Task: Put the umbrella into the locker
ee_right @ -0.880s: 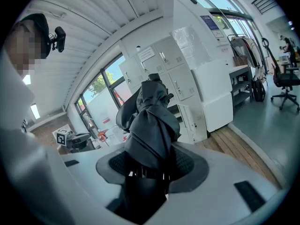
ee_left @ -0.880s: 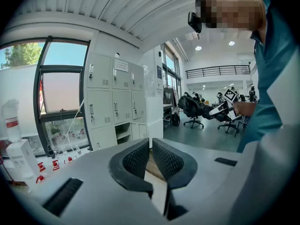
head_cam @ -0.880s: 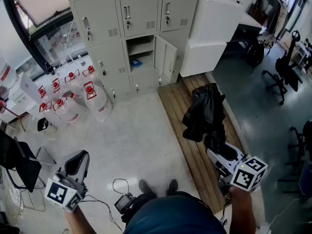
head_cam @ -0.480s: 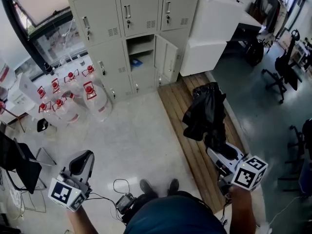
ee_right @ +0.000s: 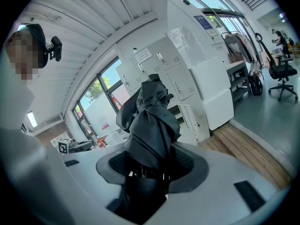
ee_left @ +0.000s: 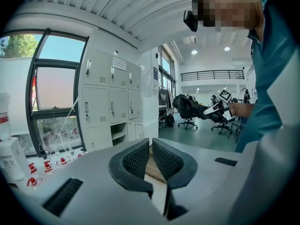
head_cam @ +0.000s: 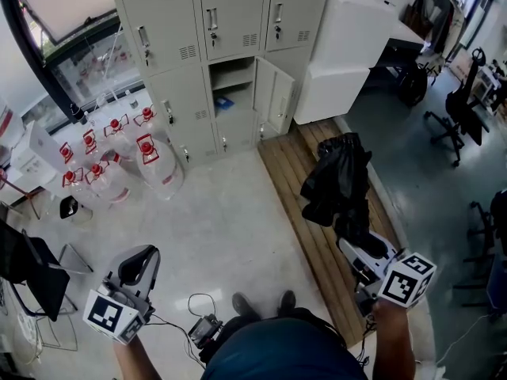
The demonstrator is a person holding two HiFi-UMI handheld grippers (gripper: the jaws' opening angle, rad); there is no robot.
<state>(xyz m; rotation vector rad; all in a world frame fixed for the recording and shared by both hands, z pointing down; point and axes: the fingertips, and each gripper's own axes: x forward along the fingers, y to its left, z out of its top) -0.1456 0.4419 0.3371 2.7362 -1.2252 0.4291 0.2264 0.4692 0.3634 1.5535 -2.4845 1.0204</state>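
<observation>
A folded black umbrella [head_cam: 339, 182] sticks forward from my right gripper [head_cam: 353, 237], whose jaws are shut on its lower part; in the right gripper view the umbrella [ee_right: 150, 125] fills the space between the pads of my right gripper [ee_right: 152, 167]. The grey locker bank [head_cam: 166, 38] stands ahead, with one open compartment [head_cam: 232, 93] in its lower row and that compartment's door [head_cam: 277, 95] swung right. My left gripper [head_cam: 139, 263] hangs low at the left. In the left gripper view my left gripper [ee_left: 151, 148] is shut with nothing in it, and the open compartment [ee_left: 117, 130] shows beyond it.
Several clear water jugs with red caps [head_cam: 119, 157] stand on the floor left of the lockers. A white cabinet [head_cam: 356, 46] sits right of them. A strip of wooden flooring [head_cam: 317, 244] runs under the umbrella. Office chairs [head_cam: 459, 125] are far right, and a cable [head_cam: 190, 301] lies by the feet.
My left gripper has drifted slightly to the right. My right gripper has kept its hold on the umbrella and stayed almost in place.
</observation>
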